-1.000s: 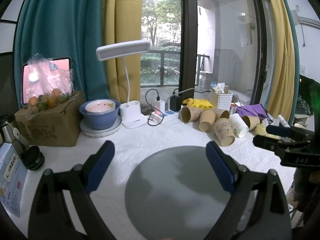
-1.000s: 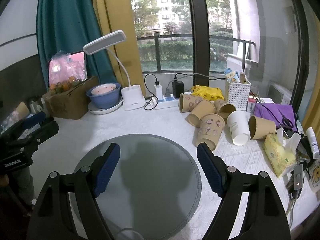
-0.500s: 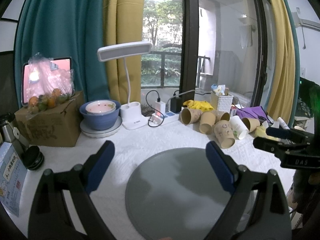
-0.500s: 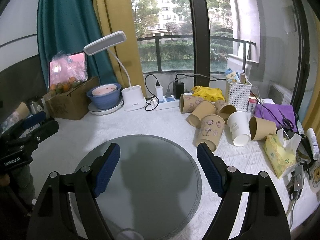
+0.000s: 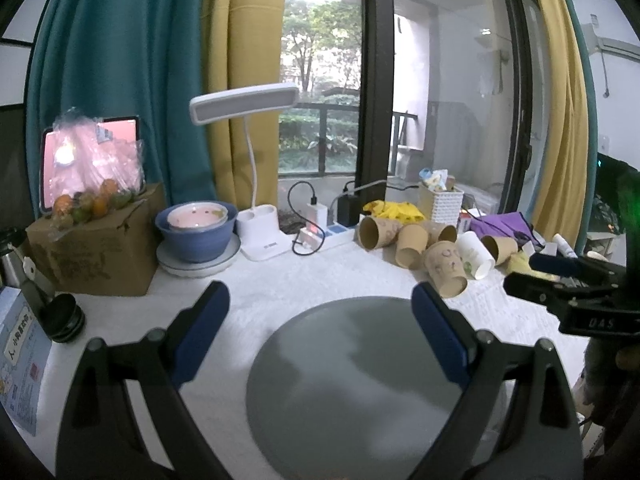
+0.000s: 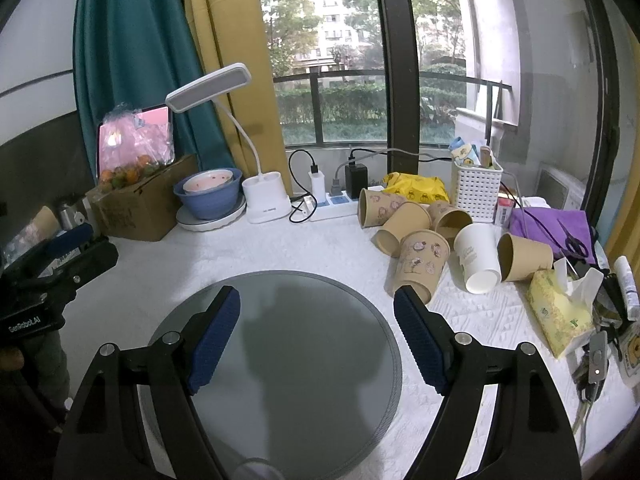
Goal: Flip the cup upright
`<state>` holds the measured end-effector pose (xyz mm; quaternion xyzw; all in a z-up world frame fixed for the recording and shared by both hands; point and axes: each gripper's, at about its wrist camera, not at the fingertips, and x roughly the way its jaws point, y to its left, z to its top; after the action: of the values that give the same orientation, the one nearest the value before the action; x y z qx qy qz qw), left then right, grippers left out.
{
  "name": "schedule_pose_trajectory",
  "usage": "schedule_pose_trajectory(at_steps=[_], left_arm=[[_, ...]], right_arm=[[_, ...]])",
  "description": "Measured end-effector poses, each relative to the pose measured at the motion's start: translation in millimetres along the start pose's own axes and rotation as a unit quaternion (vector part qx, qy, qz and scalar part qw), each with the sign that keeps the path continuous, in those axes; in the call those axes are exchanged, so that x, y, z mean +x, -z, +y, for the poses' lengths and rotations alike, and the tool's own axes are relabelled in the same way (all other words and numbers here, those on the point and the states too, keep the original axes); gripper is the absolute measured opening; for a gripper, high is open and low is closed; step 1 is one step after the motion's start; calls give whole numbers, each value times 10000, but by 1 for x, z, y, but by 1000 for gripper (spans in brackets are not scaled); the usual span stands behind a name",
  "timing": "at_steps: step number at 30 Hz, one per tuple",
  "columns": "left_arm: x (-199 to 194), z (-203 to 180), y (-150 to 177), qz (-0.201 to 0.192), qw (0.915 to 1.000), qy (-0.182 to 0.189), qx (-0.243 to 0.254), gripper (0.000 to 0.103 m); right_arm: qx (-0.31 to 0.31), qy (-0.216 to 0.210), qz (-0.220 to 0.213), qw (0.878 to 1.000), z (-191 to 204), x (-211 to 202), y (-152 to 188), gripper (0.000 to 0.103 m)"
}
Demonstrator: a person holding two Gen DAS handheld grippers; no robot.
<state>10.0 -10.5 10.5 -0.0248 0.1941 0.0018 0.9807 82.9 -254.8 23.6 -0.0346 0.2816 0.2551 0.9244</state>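
Several paper cups lie on their sides in a cluster at the back right of the white table. The nearest is a brown patterned cup [image 6: 420, 266], also in the left wrist view [image 5: 446, 268]. Beside it lie a white cup [image 6: 478, 258] and a plain brown cup [image 6: 524, 257]. My right gripper [image 6: 318, 312] is open and empty above a round grey mat [image 6: 280, 360], short of the cups. My left gripper [image 5: 320, 308] is open and empty above the same mat [image 5: 360, 372]. Each gripper shows at the edge of the other's view.
A desk lamp [image 6: 264, 196], a blue bowl on a plate [image 6: 210, 196], a cardboard box with fruit [image 6: 136, 204] and a power strip [image 6: 332, 204] line the back. A white basket [image 6: 476, 188], purple cloth and a tissue pack [image 6: 560, 312] sit at the right.
The left wrist view has shifted slightly; the cups appear a little further right and lower. Both grippers stay open and nothing was touched.
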Motion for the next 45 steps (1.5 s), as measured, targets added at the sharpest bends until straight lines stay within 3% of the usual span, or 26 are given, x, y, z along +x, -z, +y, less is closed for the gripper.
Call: schedule_pose_trajectory(at_steps=[38,45], left_arm=[[11,-5,-7,11,10000,-10,-47,93],[37,-22,-10,341,9991,194,155,93]], right_arm=[[73,-42,12,10000,-7,5,-3,82],[184,144,-5,9997,-29,13,-6,82]])
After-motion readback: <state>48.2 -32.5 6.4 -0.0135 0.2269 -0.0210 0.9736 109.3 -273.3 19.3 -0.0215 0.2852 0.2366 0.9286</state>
